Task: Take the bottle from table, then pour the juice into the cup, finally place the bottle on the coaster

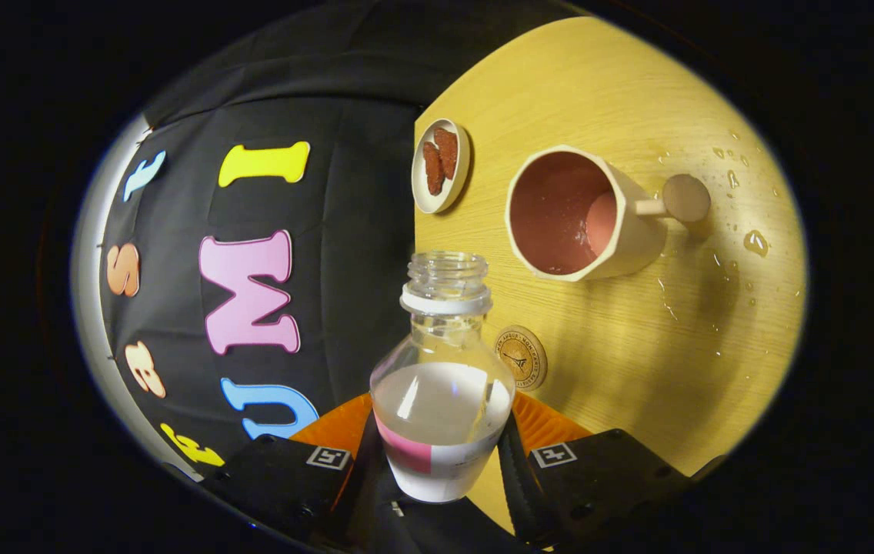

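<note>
Between the jaws sits the bottle (442, 385), uncapped and clear, with pale liquid filling its lower body; both fingers press against its sides, so the gripper (443, 462) is closed around it and holds it clear of the bench (637, 346). The whole scene appears rolled sideways. Just beyond the bottle's shoulder, on the wooden bench, lies the round coaster (522, 357). Farther ahead stands the cup (579, 214), cream outside and pink inside, its handle pointing away from the bottle. Near the cup, a small dish (441, 165) carries reddish pieces. Droplets (755, 242) speckle the bench past the cup's handle.
</note>
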{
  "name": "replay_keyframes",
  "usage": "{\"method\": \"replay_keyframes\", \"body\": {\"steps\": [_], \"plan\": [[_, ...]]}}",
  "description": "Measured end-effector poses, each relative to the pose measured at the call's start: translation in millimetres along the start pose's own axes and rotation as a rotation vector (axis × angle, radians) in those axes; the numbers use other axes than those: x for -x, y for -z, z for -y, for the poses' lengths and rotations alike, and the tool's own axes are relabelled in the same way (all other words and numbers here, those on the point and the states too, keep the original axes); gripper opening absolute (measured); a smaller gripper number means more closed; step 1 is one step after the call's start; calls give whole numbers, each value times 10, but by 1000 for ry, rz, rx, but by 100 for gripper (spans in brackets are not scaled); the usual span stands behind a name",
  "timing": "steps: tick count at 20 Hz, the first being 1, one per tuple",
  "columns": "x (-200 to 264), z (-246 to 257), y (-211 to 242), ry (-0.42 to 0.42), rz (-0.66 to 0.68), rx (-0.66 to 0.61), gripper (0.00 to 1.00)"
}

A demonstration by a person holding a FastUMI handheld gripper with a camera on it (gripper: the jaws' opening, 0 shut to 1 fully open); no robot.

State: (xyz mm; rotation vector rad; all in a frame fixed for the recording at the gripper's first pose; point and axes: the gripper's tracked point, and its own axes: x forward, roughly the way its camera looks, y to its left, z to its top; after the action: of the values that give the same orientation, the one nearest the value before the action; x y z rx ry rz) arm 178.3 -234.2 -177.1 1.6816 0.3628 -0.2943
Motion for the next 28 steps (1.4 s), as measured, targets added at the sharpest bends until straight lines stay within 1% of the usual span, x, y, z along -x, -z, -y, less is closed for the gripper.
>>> {"method": "replay_keyframes", "body": {"steps": [8,12,22,24,28], "plan": [[-86,-1,-155,39,-1,-230,70],[-175,-74,-225,31,-1,-381,70],[-239,-134,-366,32,-4,-670,71],[-240,-164,-375,24,-8,-716,71],[-233,-200,-362,15,-39,-749,70]]}}
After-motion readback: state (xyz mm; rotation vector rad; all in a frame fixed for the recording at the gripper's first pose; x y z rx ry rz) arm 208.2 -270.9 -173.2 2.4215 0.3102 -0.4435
